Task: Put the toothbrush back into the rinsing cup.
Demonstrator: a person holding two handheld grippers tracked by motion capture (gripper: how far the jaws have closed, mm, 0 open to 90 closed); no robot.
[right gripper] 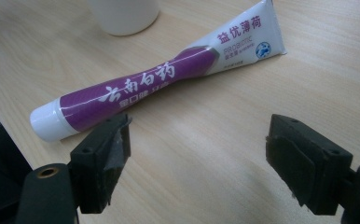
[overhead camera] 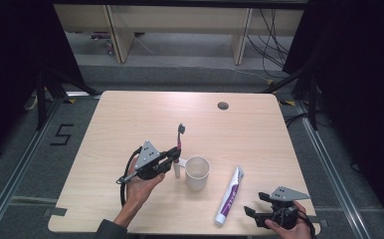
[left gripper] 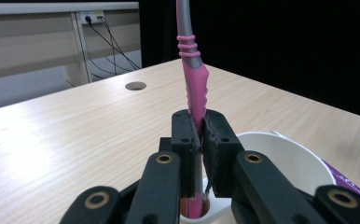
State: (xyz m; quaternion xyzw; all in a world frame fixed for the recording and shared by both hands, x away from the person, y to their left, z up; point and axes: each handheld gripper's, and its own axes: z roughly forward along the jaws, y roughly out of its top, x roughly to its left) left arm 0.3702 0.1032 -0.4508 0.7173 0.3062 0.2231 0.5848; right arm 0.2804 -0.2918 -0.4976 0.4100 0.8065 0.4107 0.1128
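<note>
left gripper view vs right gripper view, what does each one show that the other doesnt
Left gripper view alone: the left gripper shut on an upright pink and grey toothbrush, whose lower end sits in a small holder on the side of the cup, and a round hole in the table.
Right gripper view alone: the open right gripper and the white cap of the toothpaste tube.
Both: the white cup, the purple toothpaste tube and the wooden table.

lab/recording setup: bare wood table point(overhead camera: 130, 114), black curtains point(overhead camera: 359, 74), floor rails point(overhead camera: 11, 184), loose cables point(overhead camera: 272, 35).
</note>
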